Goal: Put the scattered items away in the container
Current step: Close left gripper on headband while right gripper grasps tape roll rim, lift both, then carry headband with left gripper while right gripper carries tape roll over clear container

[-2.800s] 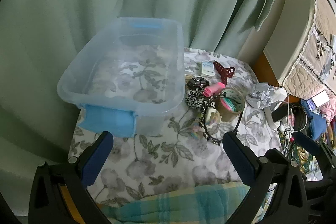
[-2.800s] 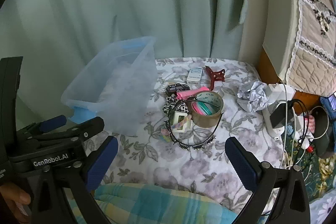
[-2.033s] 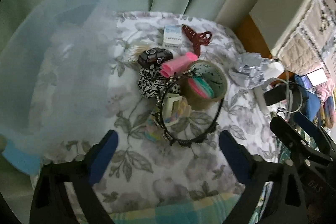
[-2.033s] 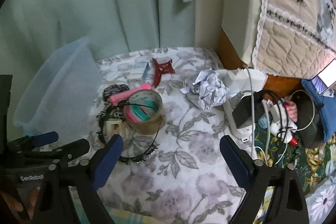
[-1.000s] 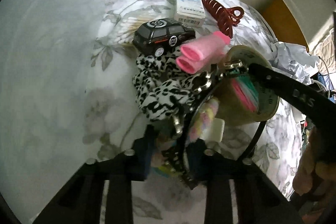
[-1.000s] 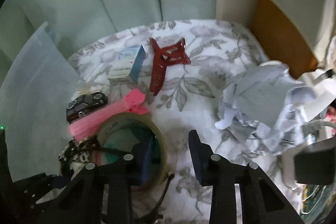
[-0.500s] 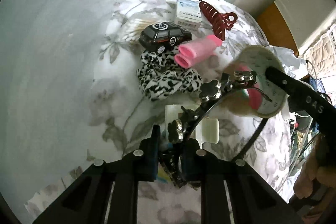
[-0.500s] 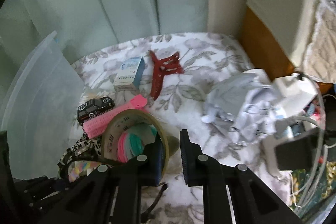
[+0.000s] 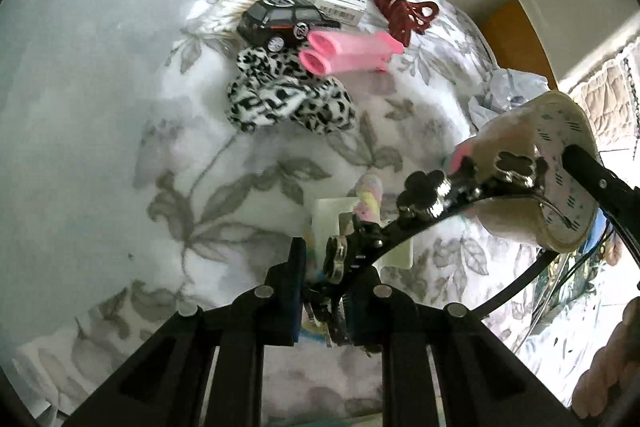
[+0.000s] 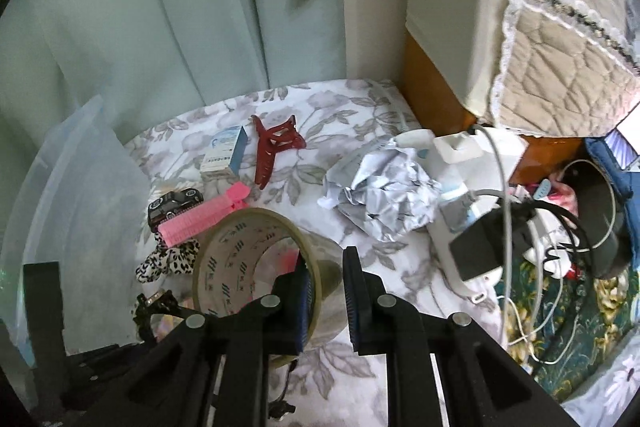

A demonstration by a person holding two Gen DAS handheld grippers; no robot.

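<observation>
Left gripper [image 9: 324, 291] is clamped on the black studded headband [image 9: 424, 203], which arcs up to its right. Right gripper [image 10: 326, 291] is clamped on the tape roll [image 10: 248, 259] wall. The clear container [image 10: 68, 211] stands left of both.

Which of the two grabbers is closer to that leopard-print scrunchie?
The left gripper. It is clamped on the black headband just in front of the scrunchie. The right gripper grips the tape roll wall, lifted off to the scrunchie's right.
</observation>
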